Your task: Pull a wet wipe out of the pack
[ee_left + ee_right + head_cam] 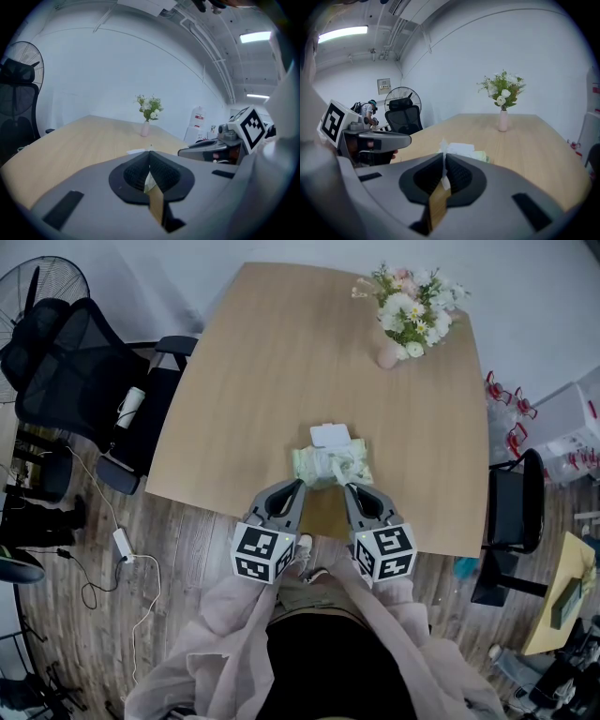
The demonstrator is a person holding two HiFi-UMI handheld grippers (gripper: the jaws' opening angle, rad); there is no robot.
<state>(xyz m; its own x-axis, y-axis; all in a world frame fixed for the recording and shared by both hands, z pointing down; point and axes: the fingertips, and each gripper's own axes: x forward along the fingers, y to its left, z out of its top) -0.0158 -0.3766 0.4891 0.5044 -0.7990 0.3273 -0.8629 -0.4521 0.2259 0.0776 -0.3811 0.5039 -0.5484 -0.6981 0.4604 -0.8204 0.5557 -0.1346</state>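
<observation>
The pale green soft wipe pack (317,465) lies just above both grippers (equally near), long axis left-right. The left gripper (301,485) clamps its edge, the right gripper (348,486) a white wet wipe (443,152).

- An office meeting room: a large, pale wooden table (281,381) fills the middle, with plain white walls (117,70) around it.
- A black mesh swivel chair (66,362) stands at the table's left, and another black chair (514,512) at its right.
- A standing fan (37,282) is in the corner beside the mesh chair.
- Long strip lights (255,36) and bare pipes (216,61) run along the ceiling.
- A white charger (123,542) with loose cable lies on the wood-plank floor (202,554).
- A pink vase of flowers (408,315) stands at the table's far end.
</observation>
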